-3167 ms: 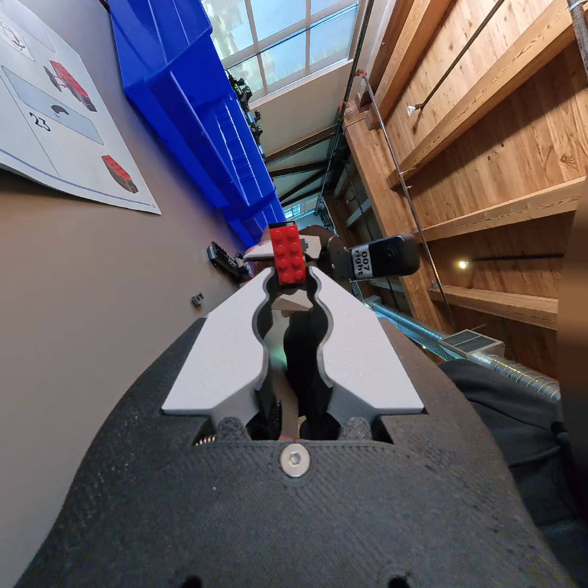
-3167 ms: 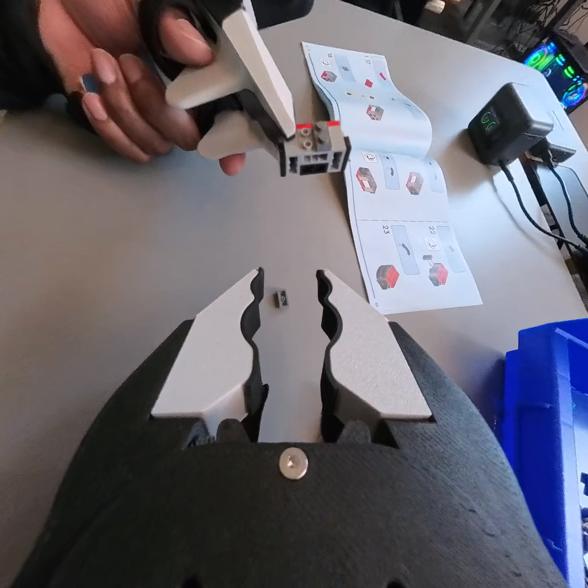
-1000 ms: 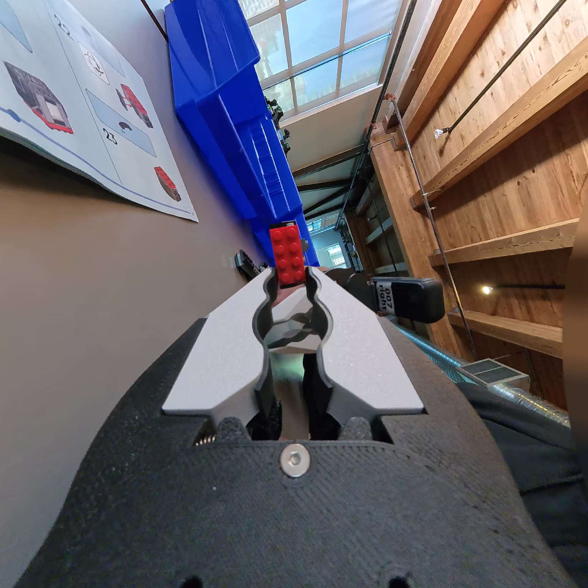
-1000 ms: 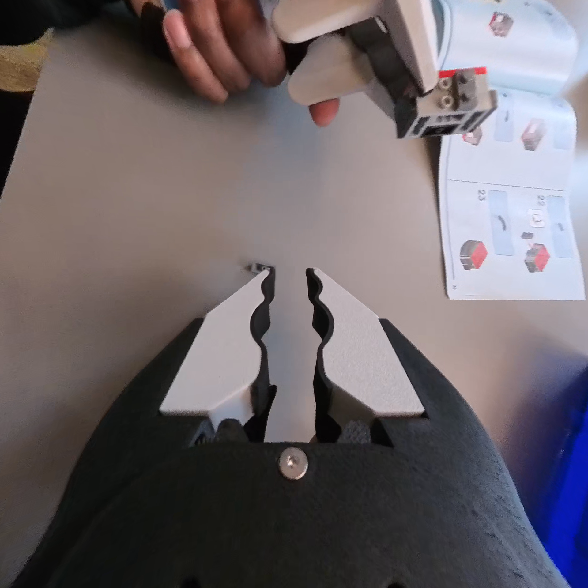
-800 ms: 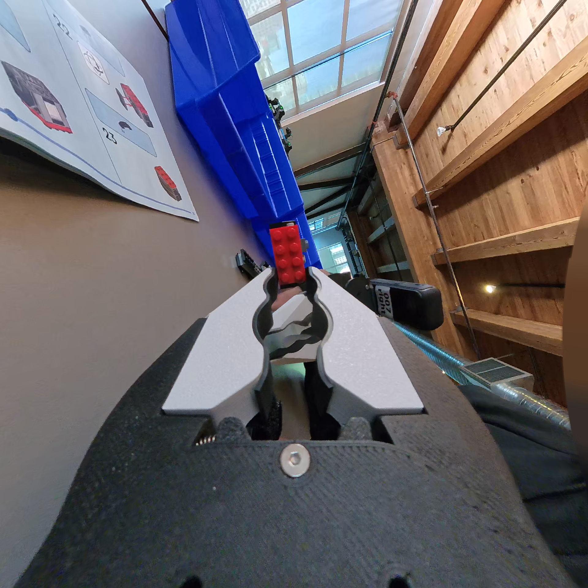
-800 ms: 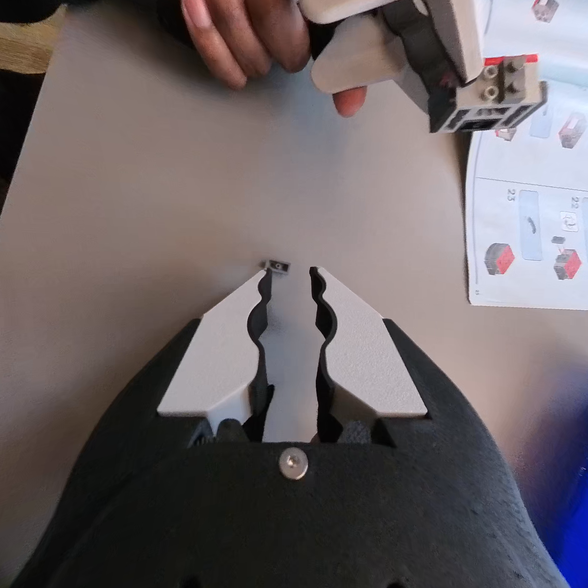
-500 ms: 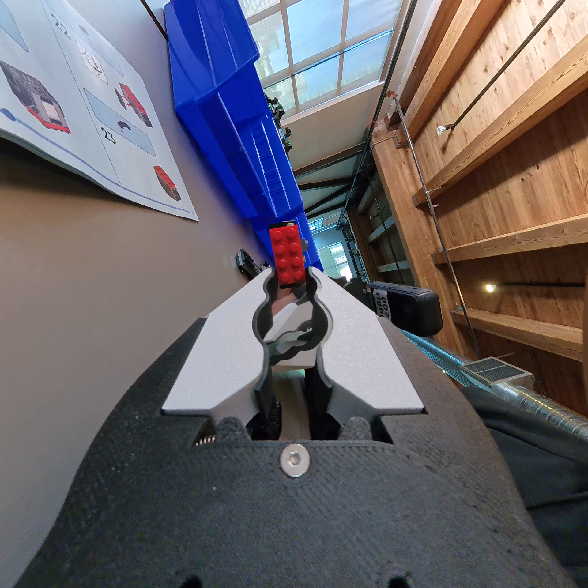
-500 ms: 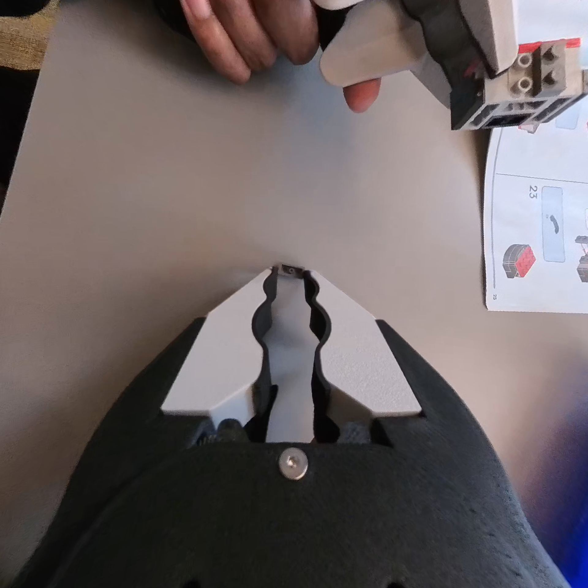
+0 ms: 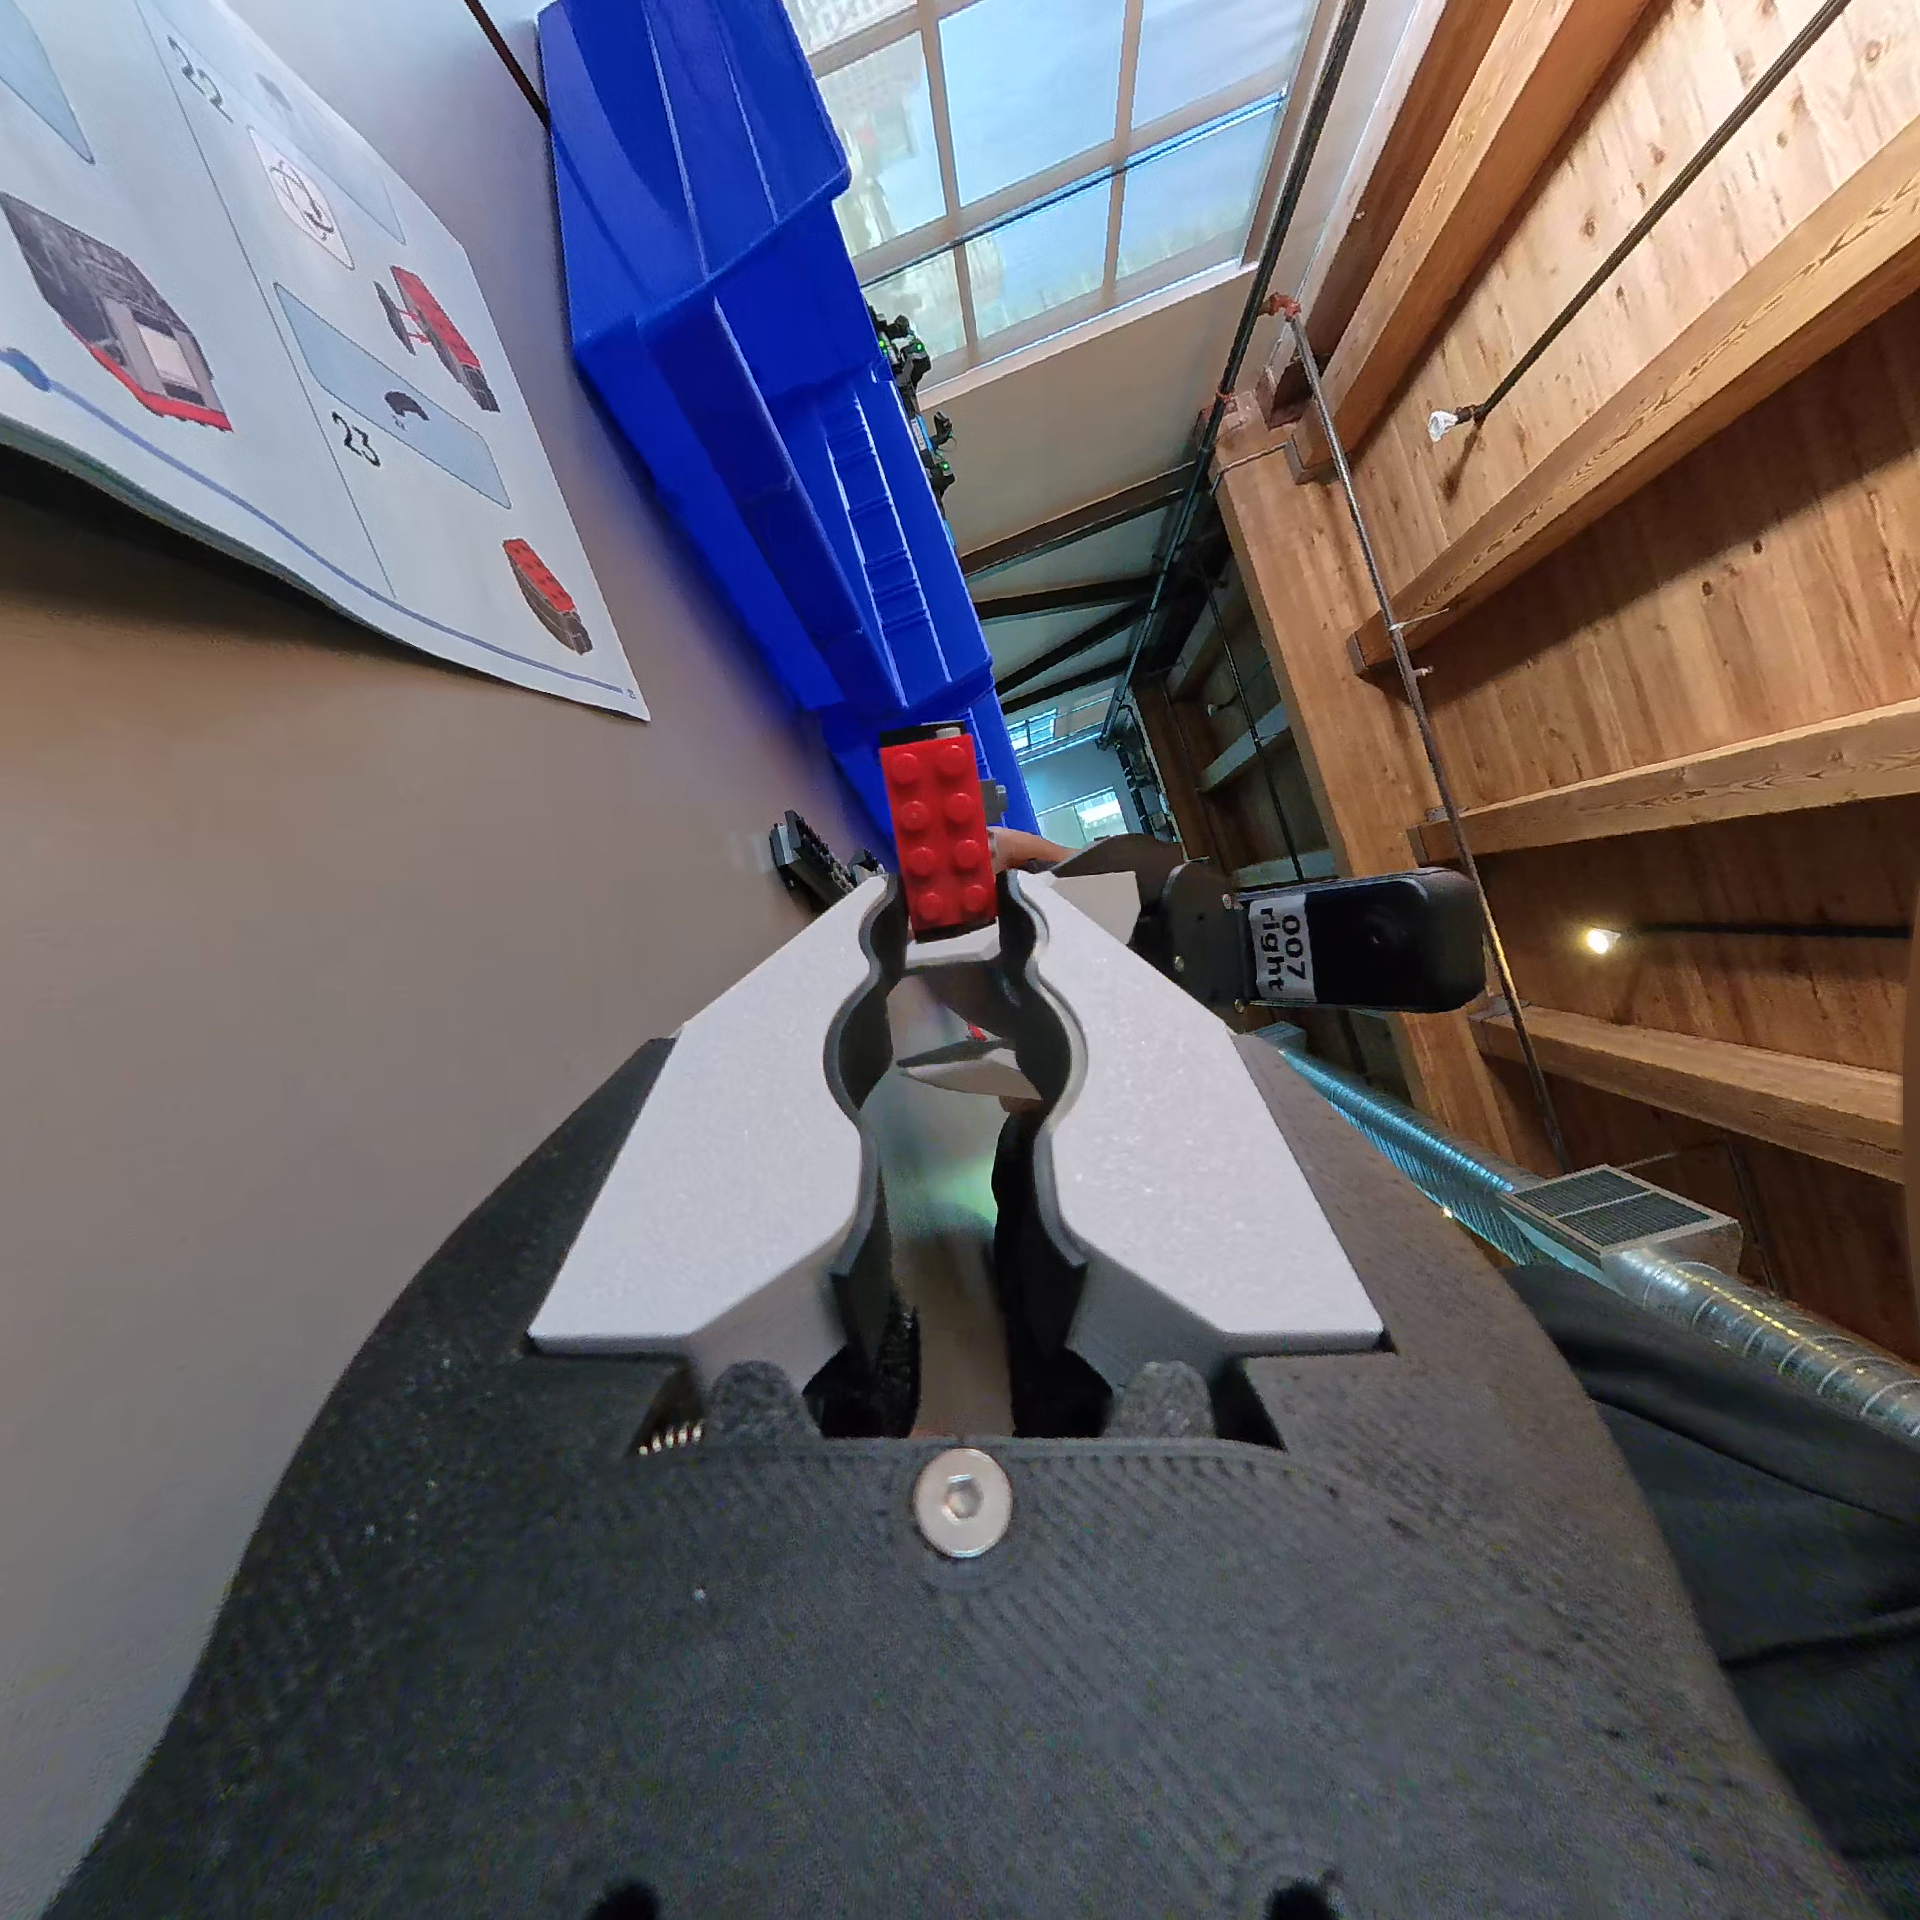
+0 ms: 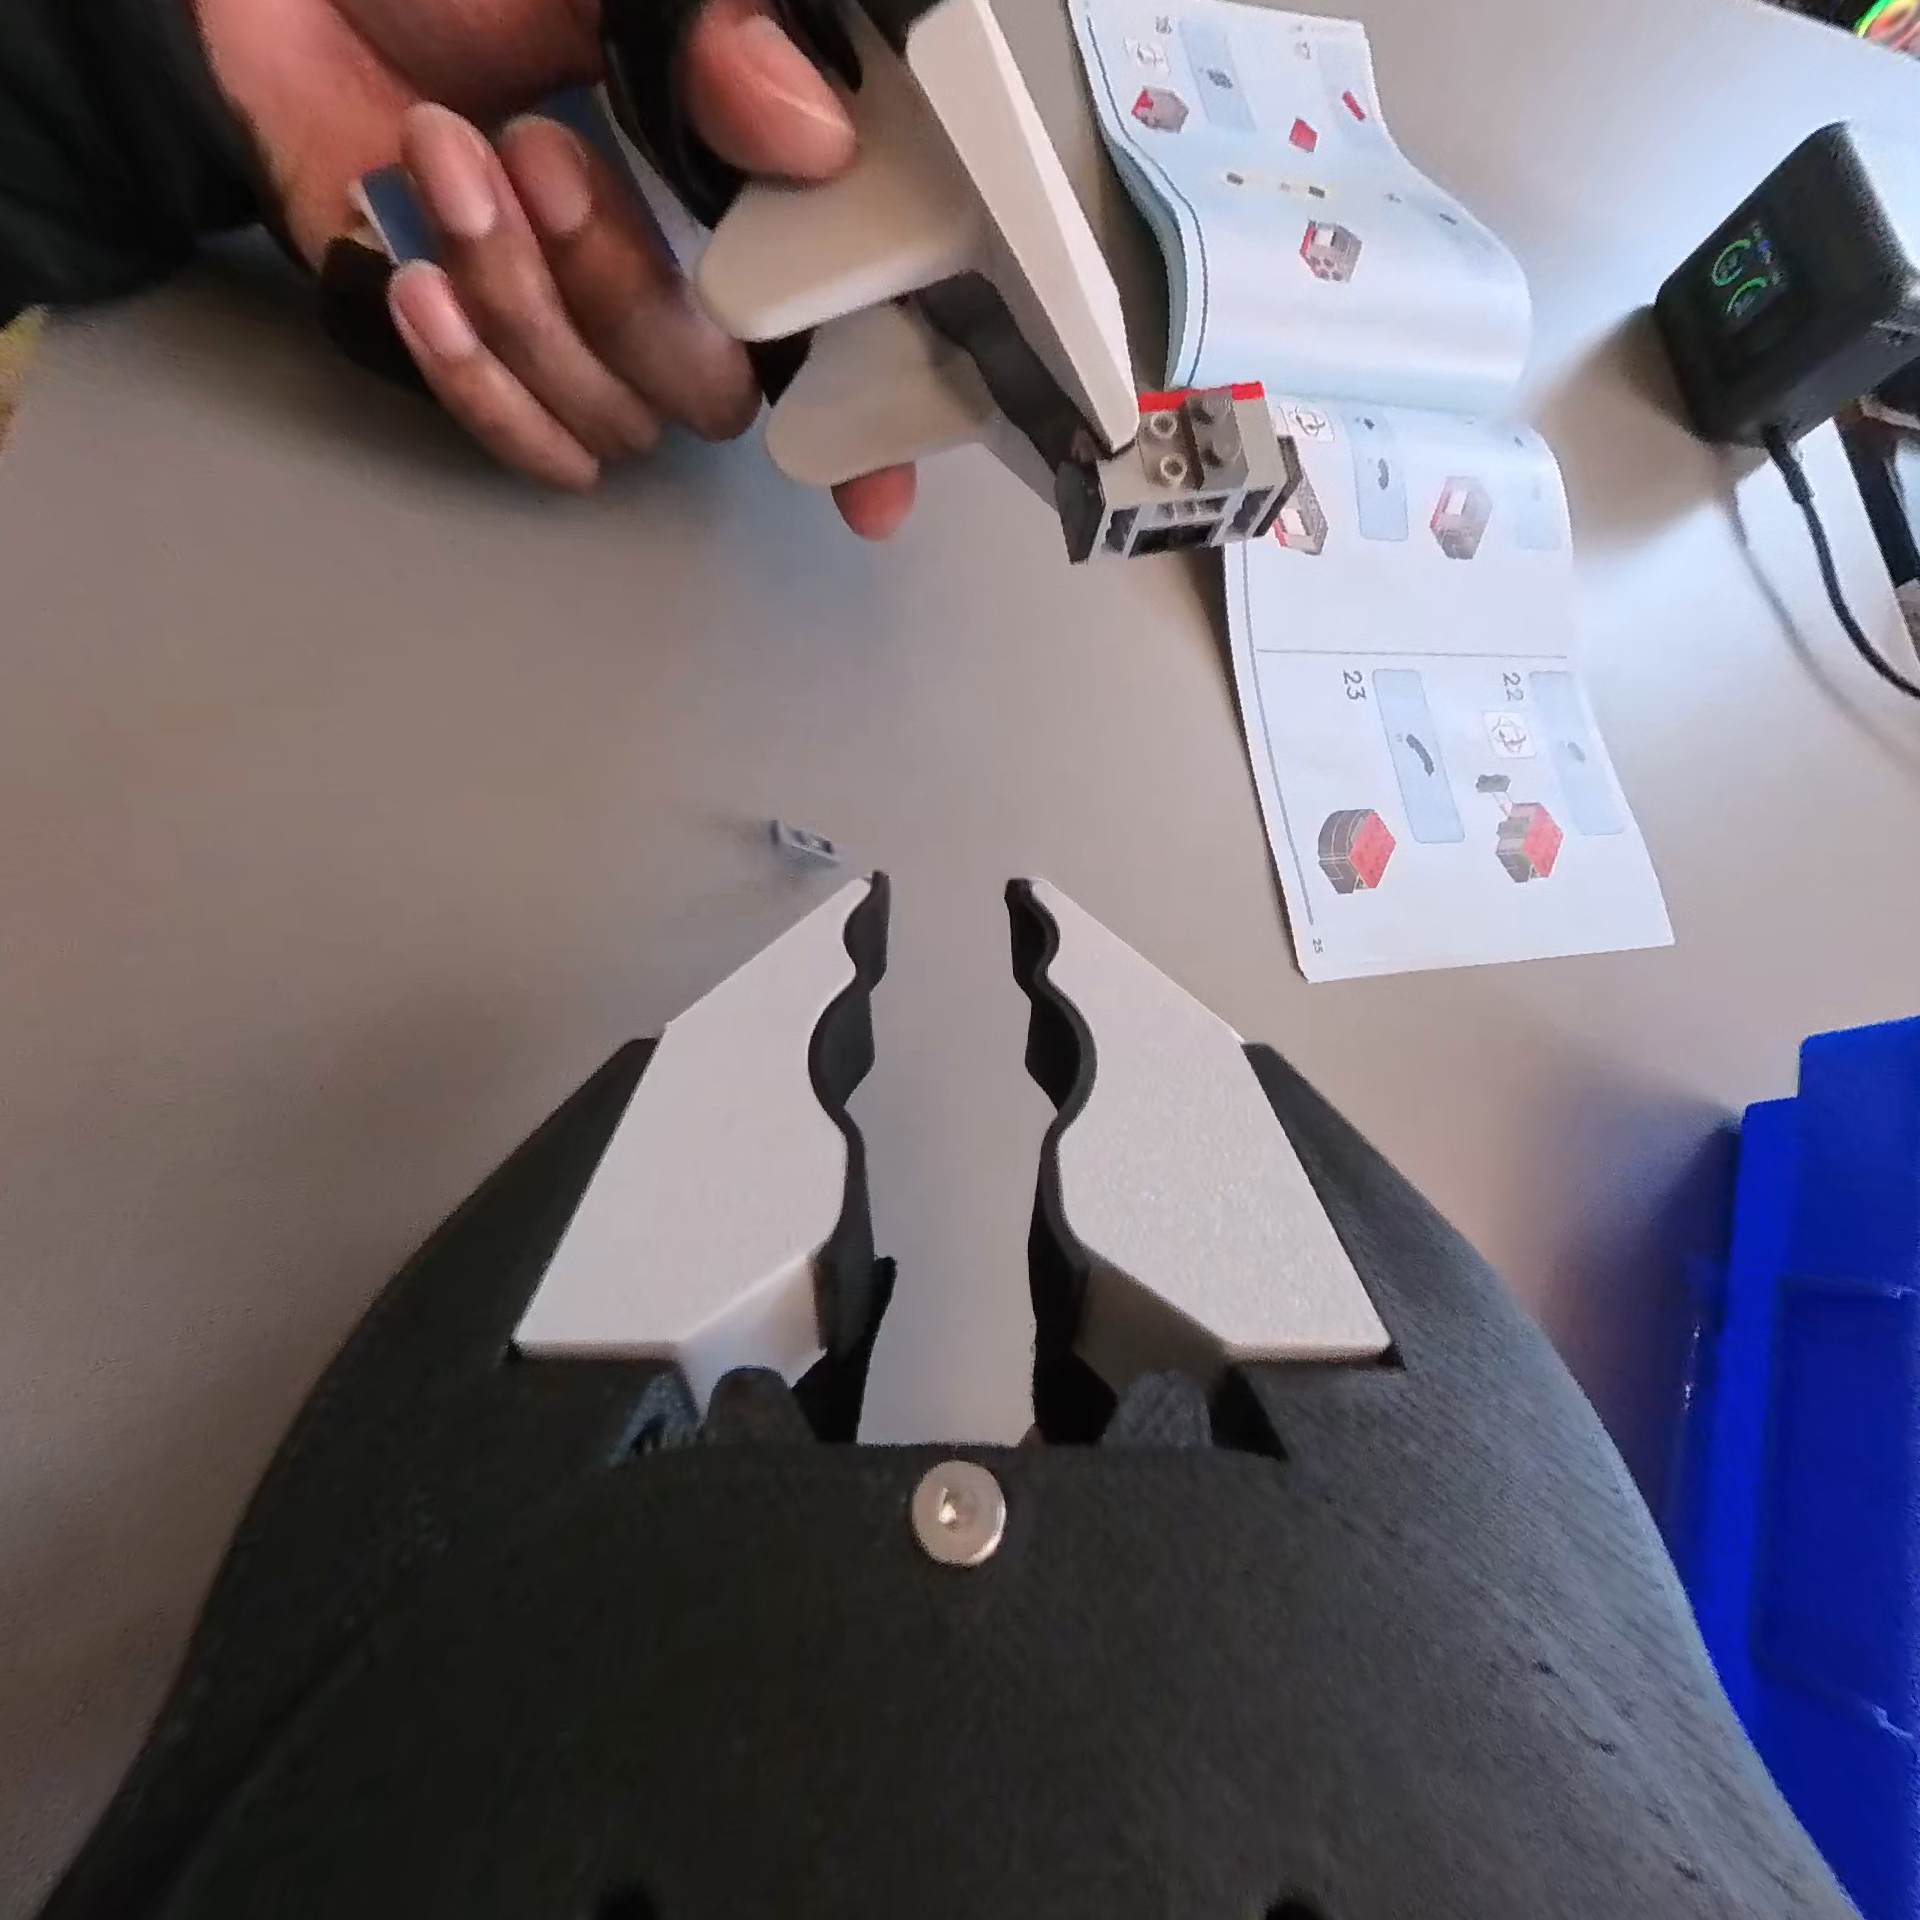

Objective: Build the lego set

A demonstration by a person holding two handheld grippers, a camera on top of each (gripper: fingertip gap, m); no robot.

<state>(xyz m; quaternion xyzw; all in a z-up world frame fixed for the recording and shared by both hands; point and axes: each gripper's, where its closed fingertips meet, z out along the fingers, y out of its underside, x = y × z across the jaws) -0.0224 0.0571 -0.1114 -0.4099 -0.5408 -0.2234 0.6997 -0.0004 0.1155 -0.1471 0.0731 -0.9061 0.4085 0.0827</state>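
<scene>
My left gripper [image 9: 945, 896] is shut on a small lego assembly [image 9: 938, 842] with a red studded plate on top and holds it above the grey table. In the right wrist view a hand [image 10: 520, 260] holds that gripper, and the assembly [image 10: 1184, 483] shows grey walls and studs. My right gripper [image 10: 945, 888] is open and empty, low over the table. A tiny grey lego piece [image 10: 802, 844] lies on the table just beyond and left of its left fingertip, not between the jaws.
The open instruction booklet [image 10: 1434, 675] lies to the right, also in the left wrist view [image 9: 260, 364]. A black power adapter [image 10: 1787, 322] with cables sits far right. Blue bins [image 10: 1818, 1351] [image 9: 727, 364] line the table edge. Black lego parts [image 9: 805, 847] lie near the bins. Some 8 centimetres of space lies between my two pairs of fingers. The black power adapter [image 10: 1787, 322] lies around 30 centimetres away from my left fingertips.
My right gripper, which had nearly closed around the tiny grey piece, has opened and drawn back; the piece stays on the table to its left. The left gripper still holds the assembly.
</scene>
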